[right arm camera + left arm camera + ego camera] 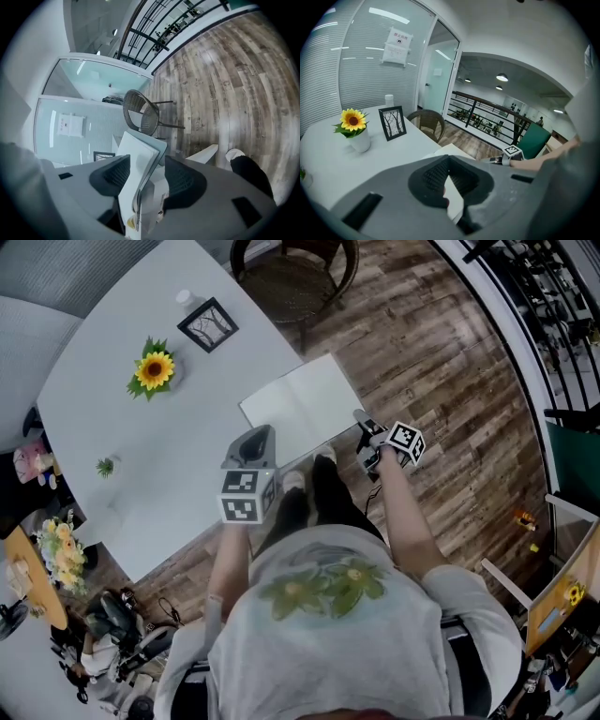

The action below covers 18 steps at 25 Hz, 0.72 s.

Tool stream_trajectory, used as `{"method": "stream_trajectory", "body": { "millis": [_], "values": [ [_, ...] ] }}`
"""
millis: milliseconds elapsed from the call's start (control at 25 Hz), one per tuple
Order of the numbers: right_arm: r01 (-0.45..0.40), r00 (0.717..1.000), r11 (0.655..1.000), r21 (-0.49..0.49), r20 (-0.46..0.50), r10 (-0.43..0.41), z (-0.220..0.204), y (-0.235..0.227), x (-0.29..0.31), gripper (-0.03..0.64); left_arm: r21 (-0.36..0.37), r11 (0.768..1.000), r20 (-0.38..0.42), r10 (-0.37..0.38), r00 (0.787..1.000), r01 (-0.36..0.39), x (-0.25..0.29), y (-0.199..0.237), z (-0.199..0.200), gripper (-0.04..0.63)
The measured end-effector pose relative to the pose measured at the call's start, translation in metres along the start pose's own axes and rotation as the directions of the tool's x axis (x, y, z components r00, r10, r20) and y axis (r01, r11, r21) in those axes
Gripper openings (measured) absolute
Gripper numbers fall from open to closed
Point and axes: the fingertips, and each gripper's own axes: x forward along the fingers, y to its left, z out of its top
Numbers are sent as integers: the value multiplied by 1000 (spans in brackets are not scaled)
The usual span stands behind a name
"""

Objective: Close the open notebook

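An open white notebook [300,399] lies at the near right corner of the white table [141,427], jutting past its edge. My right gripper [361,418] is at the notebook's right edge. In the right gripper view the right cover and pages [136,164] stand tilted up between the jaws, with that gripper [140,180] shut on them. My left gripper [258,434] is at the notebook's near left edge. In the left gripper view a white sliver of page [452,199] sits pinched between its narrow jaws [449,185], and the rest of the notebook [449,150] shows just beyond.
A potted sunflower [155,371] and a black picture frame [207,324] stand farther back on the table, and a small green plant [105,466] is at its left. A wicker chair [295,273] stands beyond the table on the wooden floor [441,362]. My legs are at the table's edge.
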Motion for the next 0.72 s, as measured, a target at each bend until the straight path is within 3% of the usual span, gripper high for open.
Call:
{"method": "stream_trajectory", "body": {
  "millis": [120, 240, 320, 720],
  "values": [
    [-11, 1000, 1000, 0, 2, 11, -1, 2, -1, 228, -6, 1000, -3, 3, 1000, -3, 0, 1, -1, 5],
    [11, 1000, 1000, -15, 21, -11, 2, 0, -6, 138, -8, 1000, -3, 7, 1000, -7, 0, 3, 0, 5],
    [6, 1000, 1000, -18, 29, -5, 3, 1, -9, 115, -9, 1000, -2, 11, 1000, -11, -2, 5, 1, 5],
    [15, 997, 990, -142, 76, -4, 7, 19, -22, 64, -21, 999, 24, 30, 999, -30, -8, 11, 6, 5]
  ]
}}
